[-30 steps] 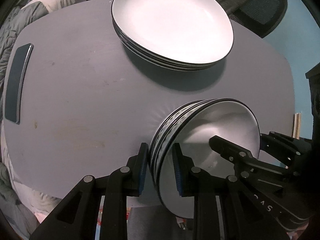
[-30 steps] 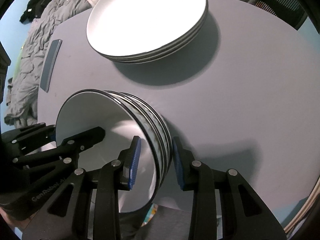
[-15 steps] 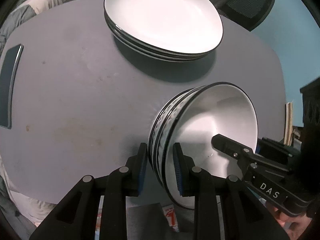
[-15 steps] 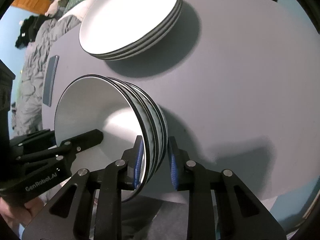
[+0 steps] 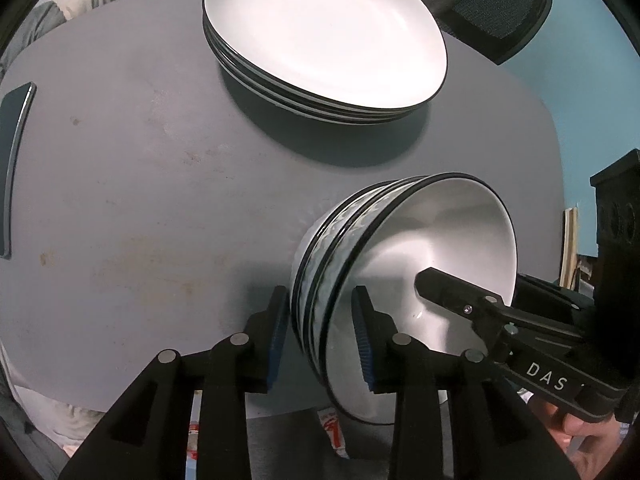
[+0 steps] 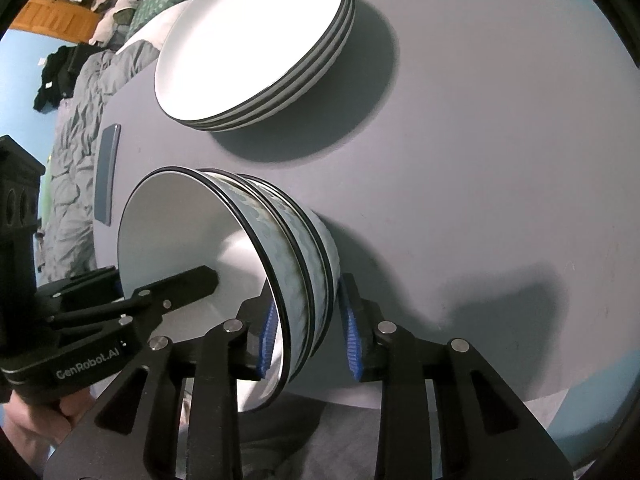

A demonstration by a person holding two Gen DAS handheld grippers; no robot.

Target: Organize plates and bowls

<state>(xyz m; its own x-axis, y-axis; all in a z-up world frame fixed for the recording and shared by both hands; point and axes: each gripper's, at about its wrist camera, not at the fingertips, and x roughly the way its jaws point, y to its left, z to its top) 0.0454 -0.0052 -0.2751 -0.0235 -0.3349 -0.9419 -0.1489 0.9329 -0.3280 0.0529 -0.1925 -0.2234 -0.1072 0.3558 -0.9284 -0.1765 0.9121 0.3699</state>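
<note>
A stack of nested bowls point(image 5: 404, 264), white inside with a blue-grey wave pattern and black rims, hangs above the near edge of the grey table point(image 5: 140, 200). My left gripper point(image 5: 320, 334) is shut on the stack's rim on one side. My right gripper point(image 6: 308, 328) is shut on the rim on the opposite side; the same stack of bowls point(image 6: 248, 256) shows there. Each gripper appears in the other's view. A stack of white plates point(image 5: 320, 36) with black rims sits farther back on the table; it also shows in the right wrist view point(image 6: 256, 40).
A dark flat phone-like slab point(image 5: 14, 152) lies at the table's left edge, also seen in the right wrist view point(image 6: 107, 172). A black mesh chair point(image 5: 500, 0) stands behind the table. Grey bedding point(image 6: 68, 152) lies to the left. A dark cabinet point(image 5: 616, 216) stands at right.
Both grippers closed in on the bowl stack's rim and lifted it slightly; the stack now sits higher over the table edge, and the views have shifted a little.
</note>
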